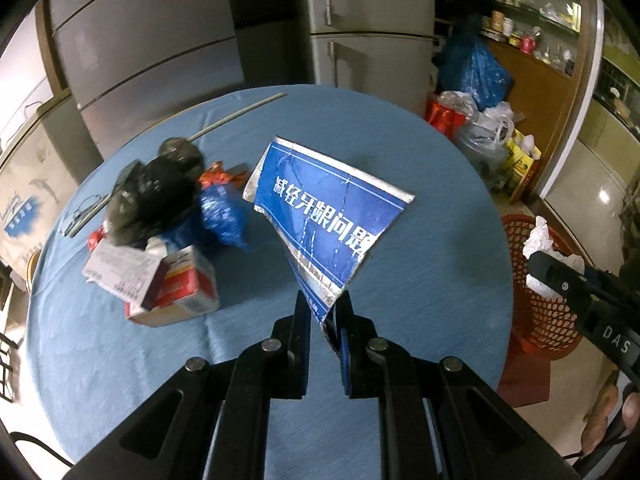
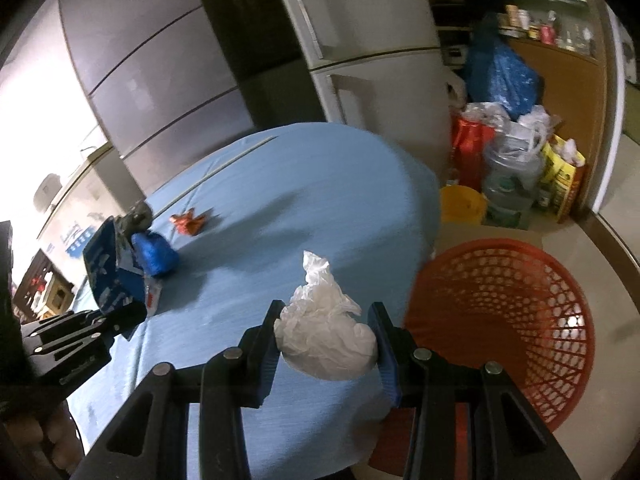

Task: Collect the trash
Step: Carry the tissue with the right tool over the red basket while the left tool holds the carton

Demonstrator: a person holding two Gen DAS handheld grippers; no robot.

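Note:
My left gripper point(image 1: 325, 320) is shut on the corner of a flattened blue carton point(image 1: 324, 216) with white Chinese print and holds it above the round blue table point(image 1: 420, 272). My right gripper point(image 2: 326, 330) is shut on a crumpled white tissue point(image 2: 326, 332), held over the table's right edge beside the red mesh basket point(image 2: 504, 320). In the left wrist view the right gripper point(image 1: 536, 264) holds the tissue over the basket point(image 1: 536, 304). The right wrist view shows the left gripper point(image 2: 116, 320) with the carton point(image 2: 108, 272).
On the table's left lie a black bag point(image 1: 156, 196), a blue bag point(image 1: 220, 212), a red-and-white box point(image 1: 160, 284), an orange wrapper point(image 2: 190, 220) and a thin rod point(image 1: 236, 116). Refrigerators point(image 1: 372, 32) stand behind. Bags, a water jug point(image 2: 510, 184) and a yellow bucket point(image 2: 462, 204) crowd the floor at right.

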